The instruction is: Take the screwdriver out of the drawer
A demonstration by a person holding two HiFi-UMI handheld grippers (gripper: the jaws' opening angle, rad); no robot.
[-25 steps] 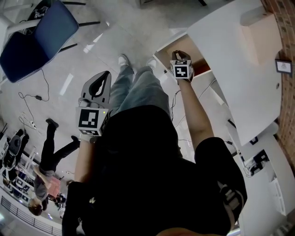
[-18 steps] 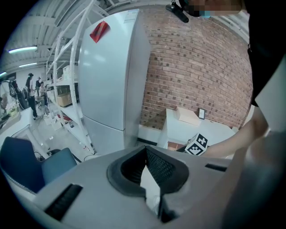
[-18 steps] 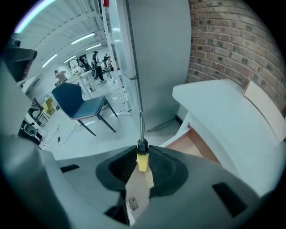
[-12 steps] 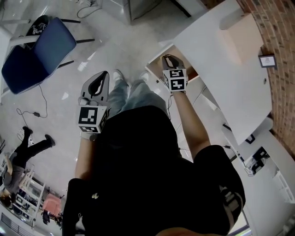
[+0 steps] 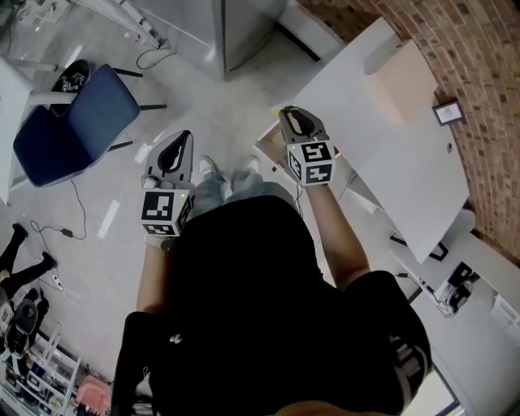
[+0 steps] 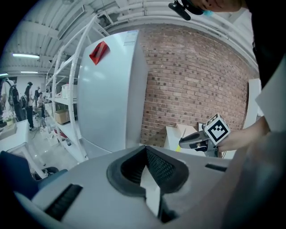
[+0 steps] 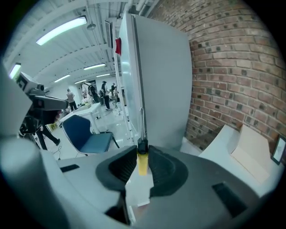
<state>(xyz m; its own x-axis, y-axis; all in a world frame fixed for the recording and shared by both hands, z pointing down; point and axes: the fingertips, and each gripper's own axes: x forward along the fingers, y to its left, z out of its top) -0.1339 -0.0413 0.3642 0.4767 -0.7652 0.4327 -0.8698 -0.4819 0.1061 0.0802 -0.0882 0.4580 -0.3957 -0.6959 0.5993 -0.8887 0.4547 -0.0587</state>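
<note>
My right gripper (image 7: 142, 154) is shut on a screwdriver (image 7: 142, 163) with a yellow handle and a black collar. Its metal shaft (image 7: 142, 125) sticks out past the jaws. In the head view this gripper (image 5: 296, 123) hangs above the open drawer (image 5: 265, 149) at the near corner of the white desk (image 5: 406, 171). My left gripper (image 5: 169, 154) is held out over the floor, left of the person's legs. Its jaws meet at the tip with nothing between them (image 6: 145, 150). The left gripper view shows the right gripper (image 6: 196, 139) from the side.
A blue chair (image 5: 77, 134) stands on the floor at the left, with cables (image 5: 80, 219) near it. A tall white cabinet (image 5: 244, 24) and a brick wall (image 5: 463, 57) lie ahead. A cardboard box (image 5: 406, 85) sits on the desk.
My right gripper has risen out of the drawer with the screwdriver in it. The left gripper has also come up a little. The head view has swung toward the wall.
</note>
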